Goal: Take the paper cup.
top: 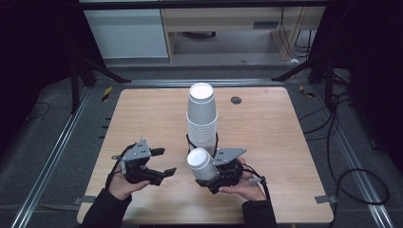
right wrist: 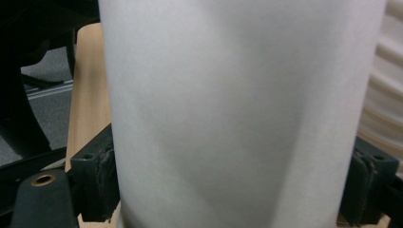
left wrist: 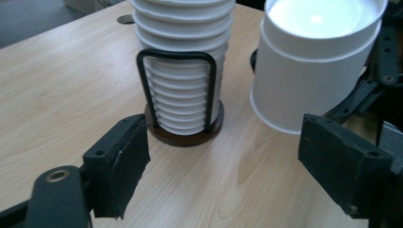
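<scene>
The wooden table (top: 266, 142) carries a tall stack of white cups (top: 202, 118) in a black wire holder on a round dark base (left wrist: 183, 135). Just in front of that stack, my right gripper (top: 216, 172) clamps a single white cup (top: 202, 164), tilted. Left of the stack, my left gripper (top: 161, 161) gapes wide, holding nothing

The high view looks down on the worktop (top: 142, 109). Both gripper views look along their fingers (left wrist: 119, 166), close to the held cup (right wrist: 237, 114).
</scene>
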